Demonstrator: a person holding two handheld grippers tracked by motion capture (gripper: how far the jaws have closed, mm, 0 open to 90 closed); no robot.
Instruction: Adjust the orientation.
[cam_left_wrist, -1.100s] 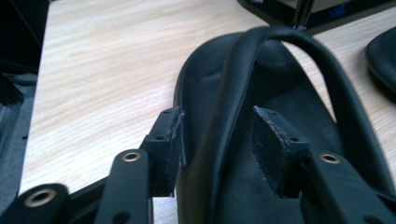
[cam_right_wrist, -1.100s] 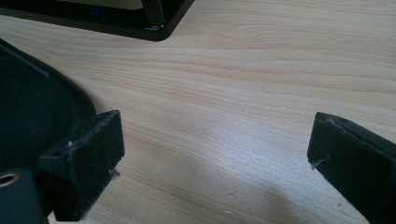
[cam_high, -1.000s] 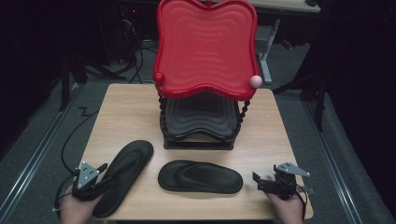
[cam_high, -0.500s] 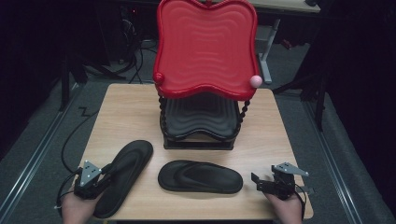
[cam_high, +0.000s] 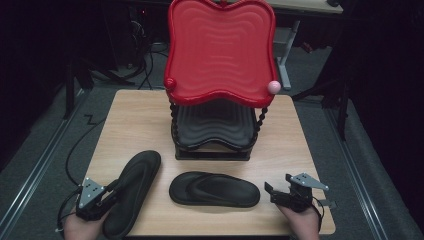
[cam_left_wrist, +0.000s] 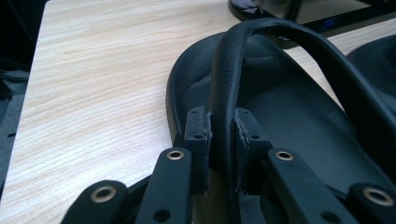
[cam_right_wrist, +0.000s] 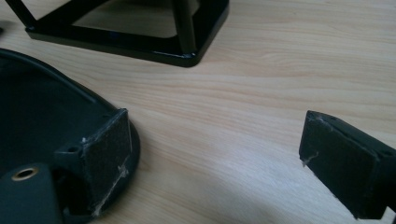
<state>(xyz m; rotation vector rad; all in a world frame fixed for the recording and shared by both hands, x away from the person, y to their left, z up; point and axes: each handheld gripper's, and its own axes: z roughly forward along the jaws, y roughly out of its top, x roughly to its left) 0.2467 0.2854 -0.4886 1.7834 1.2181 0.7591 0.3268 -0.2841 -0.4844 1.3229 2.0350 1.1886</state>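
My left gripper is at 7 o'clock on the table, jaws clamped on the strap of the left sandal. In the left gripper view both pads press the strap from either side, no gap. That sandal runs diagonally, toe toward 1 o'clock, heel end at the table's near edge by my hand.

Second sandal lies flat near 6 o'clock, lengthwise across the table, just beside the first, not touching as far as I can tell from the high view.

My right gripper sits at 5 o'clock, jaws wide apart, nothing between them. In the right gripper view one pad is at the second sandal's rim; can't tell if it touches. The other pad hangs over bare wood.

Rack stands at table centre toward 12 o'clock: black frame, dark tray low, red wavy tray on top, tilted up. Pink ball on its right corner post.
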